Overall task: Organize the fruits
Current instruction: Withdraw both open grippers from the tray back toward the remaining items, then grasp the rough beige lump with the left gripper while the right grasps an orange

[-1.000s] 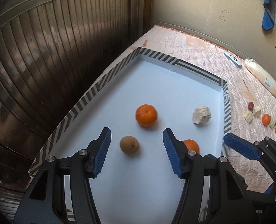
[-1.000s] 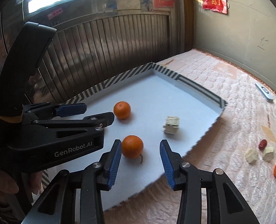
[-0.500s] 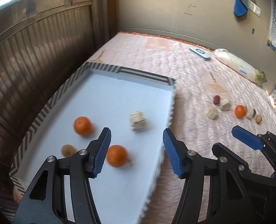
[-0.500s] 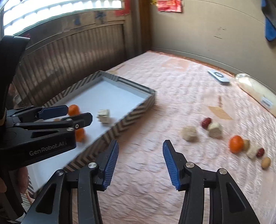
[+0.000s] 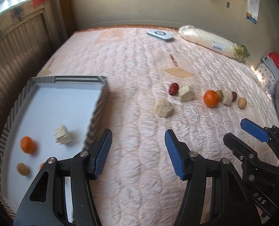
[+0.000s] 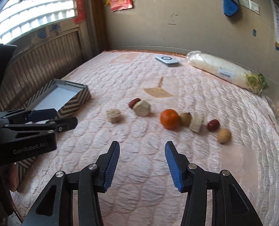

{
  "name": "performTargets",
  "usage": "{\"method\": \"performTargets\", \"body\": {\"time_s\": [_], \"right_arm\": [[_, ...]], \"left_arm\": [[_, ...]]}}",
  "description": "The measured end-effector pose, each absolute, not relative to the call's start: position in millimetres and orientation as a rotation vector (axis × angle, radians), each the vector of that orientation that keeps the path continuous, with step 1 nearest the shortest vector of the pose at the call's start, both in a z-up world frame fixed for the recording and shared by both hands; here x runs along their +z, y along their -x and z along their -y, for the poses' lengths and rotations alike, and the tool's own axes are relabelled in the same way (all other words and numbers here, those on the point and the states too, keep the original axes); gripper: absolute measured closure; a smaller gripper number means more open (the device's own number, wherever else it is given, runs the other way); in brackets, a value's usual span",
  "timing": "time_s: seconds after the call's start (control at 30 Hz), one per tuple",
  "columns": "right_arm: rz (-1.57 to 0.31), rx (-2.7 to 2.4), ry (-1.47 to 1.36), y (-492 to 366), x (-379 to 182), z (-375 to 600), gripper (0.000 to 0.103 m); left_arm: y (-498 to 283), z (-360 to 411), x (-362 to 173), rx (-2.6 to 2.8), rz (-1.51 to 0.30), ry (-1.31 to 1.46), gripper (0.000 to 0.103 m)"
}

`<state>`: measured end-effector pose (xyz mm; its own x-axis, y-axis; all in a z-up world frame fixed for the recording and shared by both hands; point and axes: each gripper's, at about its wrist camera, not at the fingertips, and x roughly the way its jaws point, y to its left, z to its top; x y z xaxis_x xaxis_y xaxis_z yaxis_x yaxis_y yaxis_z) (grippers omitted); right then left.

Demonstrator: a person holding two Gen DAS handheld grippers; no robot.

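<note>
- Both tongs spread, nothing between them: left tongs [image 5: 138,150], right tongs [image 6: 142,162].
- Tray [image 5: 100,101] at frame left holds sorted pieces; orange [image 6: 169,118] mid-frame on bed likely next pick.

We see the striped tray [image 5: 100,94] smeared by motion blur, an orange fruit [image 5: 42,165] inside it mostly hidden behind the left gripper [image 5: 137,154], the tray's near end cut off, calendar [image 5: 252,0] print too small to read.
</note>
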<state>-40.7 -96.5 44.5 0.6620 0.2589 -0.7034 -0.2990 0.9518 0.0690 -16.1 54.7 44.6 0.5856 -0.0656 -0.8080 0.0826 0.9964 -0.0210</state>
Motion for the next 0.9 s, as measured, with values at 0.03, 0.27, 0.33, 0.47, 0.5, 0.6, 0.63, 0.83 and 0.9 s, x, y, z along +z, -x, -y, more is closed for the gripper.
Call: {"method": "performTargets", "body": {"time_s": [0.03,0.27,0.33,0.47,0.5,0.6,0.63,0.83,0.9], "right_arm": [[-0.787,0.305,0.050,39.8,43.6,101.0,0.055],[-0.799,0.268,0.015,33.2,37.9,125.8,0.055],[-0.801,0.269,0.010,30.9,36.8,128.0,0.055],[-0.801,0.283,0.003,21.5,33.2,127.3,0.055],[-0.804,0.285,0.002,18.8,31.6,126.8,0.055],[-0.822,0.293,-0.005,8.3,25.9,125.5,0.055],[-0.829,0.295,-0.008,4.6,24.1,124.9,0.055],[-0.845,0.276,-0.019,-23.4,18.6,121.6,0.055],[-0.856,0.274,-0.026,-32.2,16.5,120.6,0.055]], "left_arm": [[10.1,-48.9,40.6,-0.095,-0.958,-0.020,0.045],[-19.2,-21.7,26.0,-0.121,-0.990,-0.080,0.045],[-26.7,-16.2,20.0,-0.135,-1.004,-0.100,0.045],[-41.3,-16.2,7.7,-0.127,-1.031,-0.094,0.045],[-42.5,-16.8,7.7,-0.124,-1.019,-0.092,0.045],[-49.8,-15.3,6.7,-0.116,-1.017,-0.096,0.045],[-50.7,-15.9,6.8,-0.115,-1.015,-0.090,0.045],[-50.0,-16.0,6.1,-0.118,-1.009,-0.092,0.045],[-49.9,-15.7,5.9,-0.117,-1.008,-0.092,0.045]]}}
